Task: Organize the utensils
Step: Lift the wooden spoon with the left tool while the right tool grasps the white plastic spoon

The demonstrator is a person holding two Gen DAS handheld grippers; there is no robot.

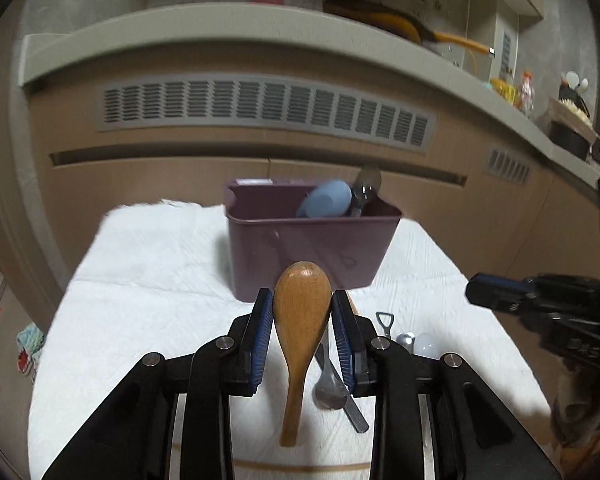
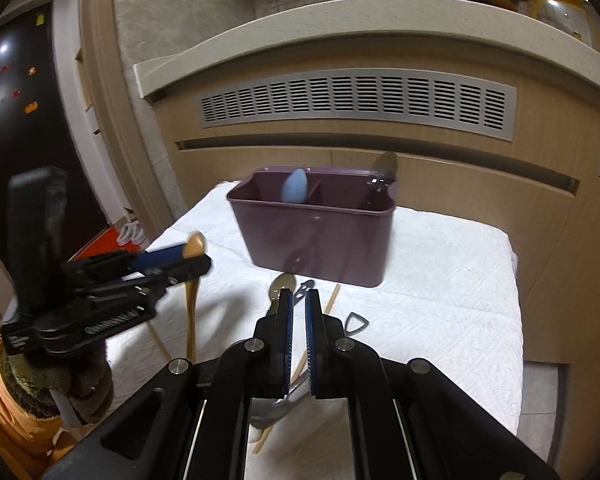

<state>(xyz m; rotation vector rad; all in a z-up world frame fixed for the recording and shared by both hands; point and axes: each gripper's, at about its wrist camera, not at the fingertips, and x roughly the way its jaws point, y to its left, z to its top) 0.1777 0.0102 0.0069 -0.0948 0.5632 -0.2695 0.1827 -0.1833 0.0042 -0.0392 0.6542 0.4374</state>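
Observation:
My left gripper [image 1: 302, 302] is shut on the bowl of a wooden spoon [image 1: 300, 328], held above the white cloth with its handle hanging toward me; it also shows in the right wrist view [image 2: 192, 280]. A purple utensil caddy [image 1: 312, 252] stands ahead, holding a blue spoon [image 1: 326, 200] and a metal utensil [image 1: 366, 188]. My right gripper [image 2: 299, 300] is nearly closed and empty, above loose utensils: a metal spoon [image 2: 282, 286], chopsticks [image 2: 330, 300] and a bottle opener [image 2: 356, 324].
The white cloth [image 1: 148, 280] covers a small table in front of a beige cabinet with a vent grille [image 1: 260, 108]. More metal spoons [image 1: 330, 392] lie under the left gripper. The table edge drops off on the right [image 2: 518, 320].

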